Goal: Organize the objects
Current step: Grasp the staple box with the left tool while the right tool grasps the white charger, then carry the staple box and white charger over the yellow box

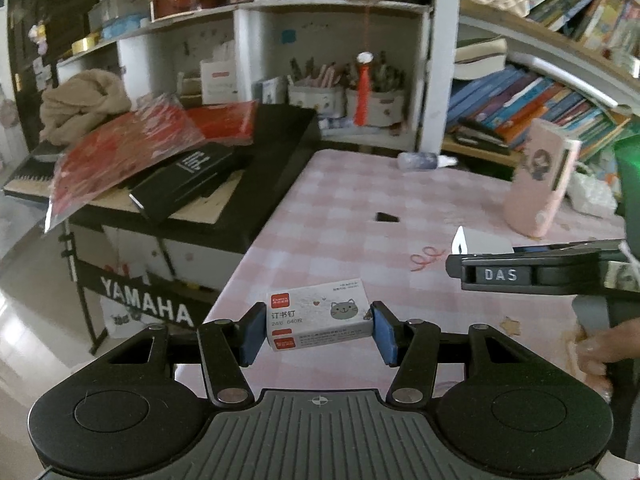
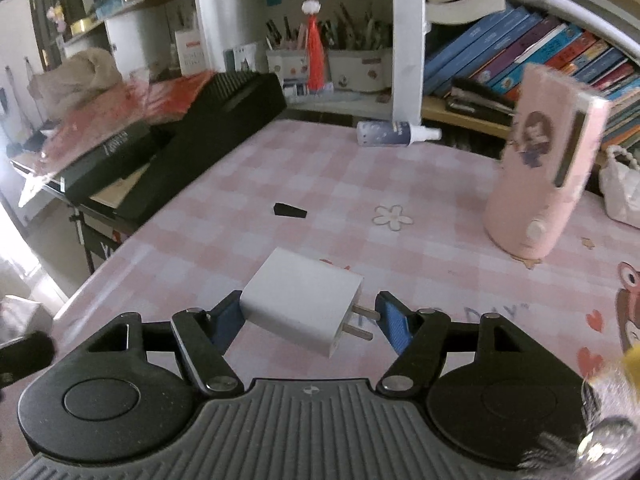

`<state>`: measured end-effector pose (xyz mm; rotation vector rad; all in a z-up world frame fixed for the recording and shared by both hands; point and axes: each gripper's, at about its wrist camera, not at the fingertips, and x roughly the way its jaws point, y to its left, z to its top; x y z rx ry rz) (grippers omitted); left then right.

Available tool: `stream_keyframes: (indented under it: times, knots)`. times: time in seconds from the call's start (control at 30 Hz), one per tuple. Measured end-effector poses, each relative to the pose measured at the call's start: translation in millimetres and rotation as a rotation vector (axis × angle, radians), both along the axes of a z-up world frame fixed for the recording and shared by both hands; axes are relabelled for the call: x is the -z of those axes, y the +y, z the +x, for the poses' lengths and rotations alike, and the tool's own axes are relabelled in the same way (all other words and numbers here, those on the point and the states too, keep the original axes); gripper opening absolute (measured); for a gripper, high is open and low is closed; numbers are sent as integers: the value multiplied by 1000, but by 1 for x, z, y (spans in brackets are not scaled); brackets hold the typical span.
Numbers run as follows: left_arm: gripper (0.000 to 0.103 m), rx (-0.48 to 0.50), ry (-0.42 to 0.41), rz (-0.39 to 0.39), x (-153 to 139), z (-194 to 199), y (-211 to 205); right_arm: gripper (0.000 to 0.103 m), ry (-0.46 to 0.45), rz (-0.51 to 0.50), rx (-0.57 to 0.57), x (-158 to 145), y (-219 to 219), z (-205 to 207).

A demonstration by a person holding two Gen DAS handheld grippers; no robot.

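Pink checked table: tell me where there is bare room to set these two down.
Free: the table middle between the black wedge, spray bottle and pink case. Crowded: the keyboard on the left, piled with red packets, and the shelves behind.

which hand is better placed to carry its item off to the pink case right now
Left. The left tool already clamps the staple box between both pads. The right tool only straddles the white charger; a gap shows by its prongs, so it must finish closing first. The pink case stands upright.
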<state>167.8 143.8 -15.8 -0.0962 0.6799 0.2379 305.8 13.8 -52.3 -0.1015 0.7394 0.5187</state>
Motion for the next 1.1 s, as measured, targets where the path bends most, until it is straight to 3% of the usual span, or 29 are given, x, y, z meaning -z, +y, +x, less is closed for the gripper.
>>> stream_keyframes:
  times: [0.43, 1.1]
  knots:
    - [54, 89, -65, -13, -17, -56, -13, 69, -12, 58, 7, -48, -43, -84]
    - [54, 181, -43, -27, -14, -172, -21, 69, 19, 43, 90, -35, -52, -226]
